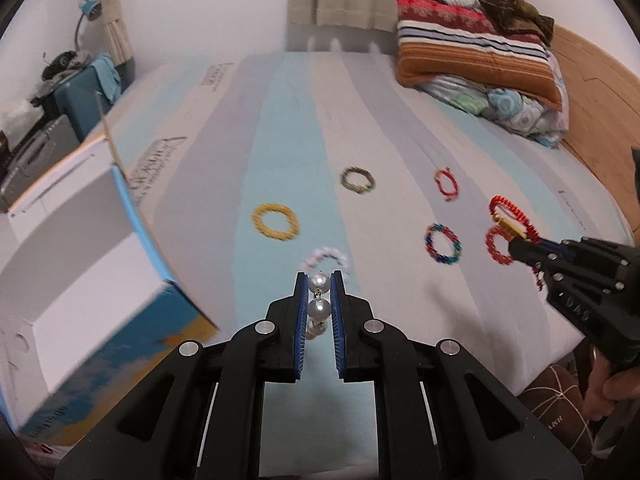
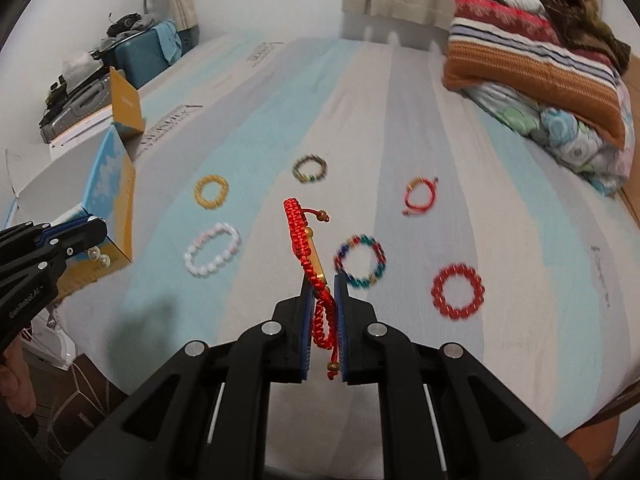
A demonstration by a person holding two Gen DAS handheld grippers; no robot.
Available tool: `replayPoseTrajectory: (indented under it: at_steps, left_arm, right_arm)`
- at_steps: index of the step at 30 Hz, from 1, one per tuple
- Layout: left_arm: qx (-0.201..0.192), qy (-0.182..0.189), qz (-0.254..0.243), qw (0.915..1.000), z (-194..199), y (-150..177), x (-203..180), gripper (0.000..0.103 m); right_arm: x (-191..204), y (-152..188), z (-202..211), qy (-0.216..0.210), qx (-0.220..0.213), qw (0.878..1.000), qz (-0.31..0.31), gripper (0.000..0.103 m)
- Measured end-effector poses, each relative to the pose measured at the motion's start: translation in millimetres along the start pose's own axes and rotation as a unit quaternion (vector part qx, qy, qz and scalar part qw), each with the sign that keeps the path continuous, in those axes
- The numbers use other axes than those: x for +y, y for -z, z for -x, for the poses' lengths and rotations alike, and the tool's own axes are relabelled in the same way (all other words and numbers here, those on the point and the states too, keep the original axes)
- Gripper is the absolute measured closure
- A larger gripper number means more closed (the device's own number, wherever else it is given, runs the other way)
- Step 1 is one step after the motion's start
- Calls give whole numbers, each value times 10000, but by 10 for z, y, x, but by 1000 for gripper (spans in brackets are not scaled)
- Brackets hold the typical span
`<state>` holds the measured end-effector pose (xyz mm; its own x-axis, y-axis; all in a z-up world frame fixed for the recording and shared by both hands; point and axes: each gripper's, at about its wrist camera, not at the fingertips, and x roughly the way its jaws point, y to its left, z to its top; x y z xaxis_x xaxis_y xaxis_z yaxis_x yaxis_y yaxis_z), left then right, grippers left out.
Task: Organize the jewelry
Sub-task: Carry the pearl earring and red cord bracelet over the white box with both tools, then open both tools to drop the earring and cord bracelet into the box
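Observation:
My left gripper (image 1: 319, 280) is shut on a string of white pearls (image 1: 319, 309), held above the bed beside the open blue and yellow box (image 1: 100, 280). My right gripper (image 2: 323, 282) is shut on a red braided cord bracelet (image 2: 298, 232) with a gold tube, lifted above the sheet. Several bracelets lie on the striped sheet: yellow (image 2: 211, 191), white-pink (image 2: 212, 255), olive (image 2: 310, 168), red-gold cord (image 2: 418, 196), multicoloured (image 2: 360, 261) and red beaded (image 2: 458, 291). The left gripper (image 2: 94, 226) shows at the box in the right wrist view; the right gripper (image 1: 516, 246) shows at right in the left wrist view.
A stack of folded blankets and pillows (image 2: 536, 52) fills the far right of the bed (image 2: 400, 100). A blue suitcase (image 2: 140, 54) and clutter stand past the far left edge. The wooden bed frame (image 1: 592, 92) runs along the right.

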<state>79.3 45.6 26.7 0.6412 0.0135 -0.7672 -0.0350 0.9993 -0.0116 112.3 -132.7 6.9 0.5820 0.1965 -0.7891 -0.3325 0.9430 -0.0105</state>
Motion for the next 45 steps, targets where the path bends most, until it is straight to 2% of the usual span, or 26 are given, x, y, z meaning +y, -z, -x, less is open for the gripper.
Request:
replayPoseTrajectory:
  at_steps: [4,13,21,27,31,36,41,45]
  left_arm:
    - [-127,-191,164,9996,170,-93,317,93]
    - [-385,-817,593,9941,632,-185,1280,93]
    - [-306,-1263,1063,9858,794,-40,2055,93]
    - [62,-1550,1470,9769,706,156,2507,92]
    - [425,-1584,1761,9706,614,321,2761,93]
    - [1098,-1497,2156,9587,392,543,3079,93]
    - [1323,-1366,2396,9521,277,715,3247,93]
    - [1363,-1363,2371,9522,233,761,3246,92]
  right_arm:
    - [291,-270,71,-86,-89,9995,287,93]
    - [1552,-879,91,-838,-369,9896,1109,93]
    - [2612,-1035,-17,-1229,-336,9758,1776,93]
    - [3191,-1007,-288,-1527,159,9655,2104,92]
    - [3490,-979,-576,-1650,724,9587,2200,91]
    - [3677,-913,-909,-1660,1451,9499,2214,91]
    - [3771,-825,-1116,-1585,1893,9448,2153,91]
    - [3814,-742,-1193,-1579,2051,9417,2148,91]
